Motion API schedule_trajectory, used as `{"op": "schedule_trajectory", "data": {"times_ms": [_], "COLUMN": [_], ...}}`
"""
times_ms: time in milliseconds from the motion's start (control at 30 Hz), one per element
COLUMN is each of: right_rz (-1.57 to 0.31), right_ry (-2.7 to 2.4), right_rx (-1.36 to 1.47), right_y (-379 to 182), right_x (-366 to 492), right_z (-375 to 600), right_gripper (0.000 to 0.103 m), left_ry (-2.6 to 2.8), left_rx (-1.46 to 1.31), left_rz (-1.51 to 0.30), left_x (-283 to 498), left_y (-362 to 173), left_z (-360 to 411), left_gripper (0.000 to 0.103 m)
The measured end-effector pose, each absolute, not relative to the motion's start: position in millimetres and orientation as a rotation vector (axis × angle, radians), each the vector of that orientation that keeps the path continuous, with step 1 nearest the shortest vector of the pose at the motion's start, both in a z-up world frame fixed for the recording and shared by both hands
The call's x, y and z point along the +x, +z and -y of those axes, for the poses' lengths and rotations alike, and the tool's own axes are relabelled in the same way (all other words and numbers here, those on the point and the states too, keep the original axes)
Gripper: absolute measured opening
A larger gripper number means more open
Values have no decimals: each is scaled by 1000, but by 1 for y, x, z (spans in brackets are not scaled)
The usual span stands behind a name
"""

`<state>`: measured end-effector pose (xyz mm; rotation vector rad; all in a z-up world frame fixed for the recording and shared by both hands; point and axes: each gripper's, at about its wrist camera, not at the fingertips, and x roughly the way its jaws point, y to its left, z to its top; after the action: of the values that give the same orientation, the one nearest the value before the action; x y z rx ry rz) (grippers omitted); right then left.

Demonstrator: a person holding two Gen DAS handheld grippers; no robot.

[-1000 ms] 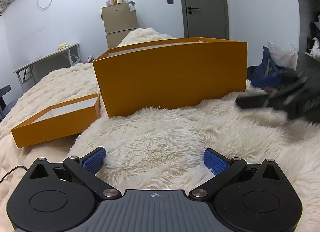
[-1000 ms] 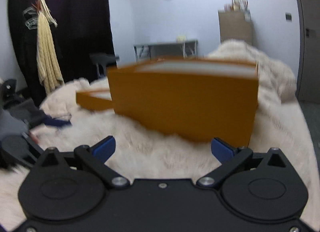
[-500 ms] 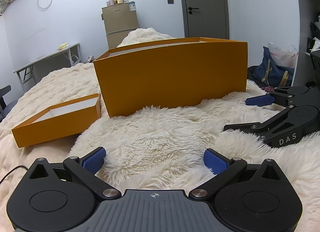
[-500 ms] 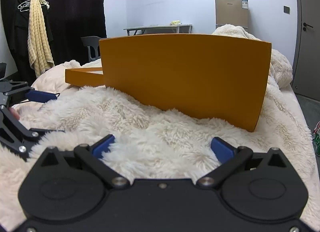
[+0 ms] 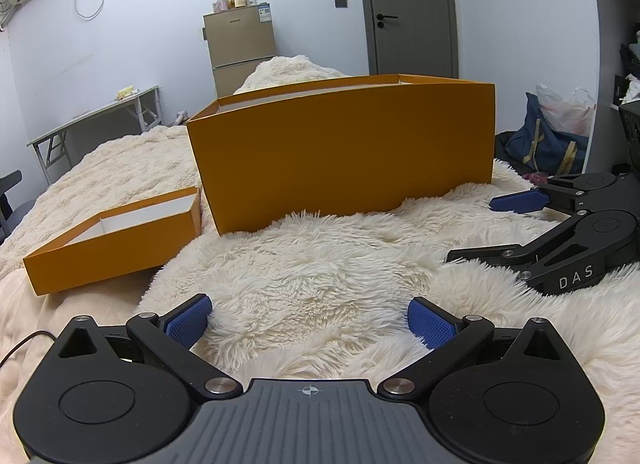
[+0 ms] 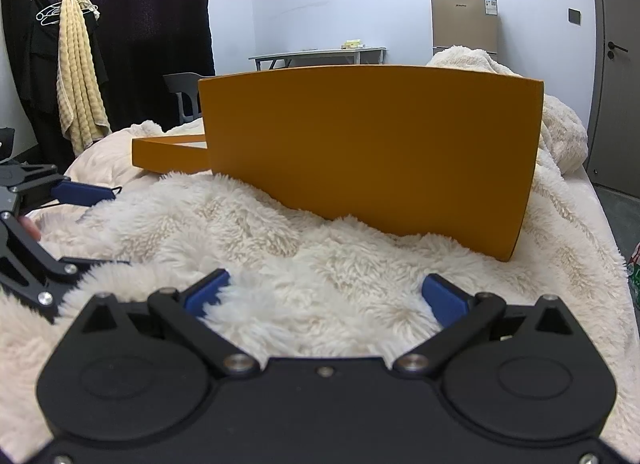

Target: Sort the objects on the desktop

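From the left wrist view, the left gripper (image 5: 308, 320) rests low on the fluffy blanket (image 5: 320, 264) with jaws spread and empty, facing the large orange box (image 5: 340, 152); the shallow orange lid (image 5: 116, 240) lies just left of the box, the right gripper (image 5: 516, 224) lower right. From the right wrist view, the right gripper (image 6: 326, 296) is likewise spread and empty before the box, whose inside is hidden. No loose objects show, so sorting looks either unstarted or finished; I cannot tell which.

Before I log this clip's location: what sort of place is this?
Most likely a bedroom or small studio room at home, not an office. A fluffy cream blanket covers what looks like a bed, a small fridge stands by the door, and a towel hangs on a hanger.
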<state>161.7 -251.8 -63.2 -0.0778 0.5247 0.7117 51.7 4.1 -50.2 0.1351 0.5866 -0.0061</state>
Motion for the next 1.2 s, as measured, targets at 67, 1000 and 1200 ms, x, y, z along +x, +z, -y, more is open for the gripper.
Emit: {"op": "schedule_trajectory", "data": {"times_ms": [67,1000,1200], "right_rz": [-525,-528,-527], "right_ry": [712,712,713], "right_rx": [-78,-85,-87], "right_y": [-63,-63,-63], "right_x": [162,162,162], "right_z": [252,250,251], "right_gripper": [103,103,103], "left_ry": [-6,-12,-13], "left_rx": [135,124,121], "left_rz": [-587,-591,-593], "left_x": [52,52,53], "left_y": [-50,-49,-48], "left_z": [-4,-6,-7], "left_gripper": [103,103,103]}}
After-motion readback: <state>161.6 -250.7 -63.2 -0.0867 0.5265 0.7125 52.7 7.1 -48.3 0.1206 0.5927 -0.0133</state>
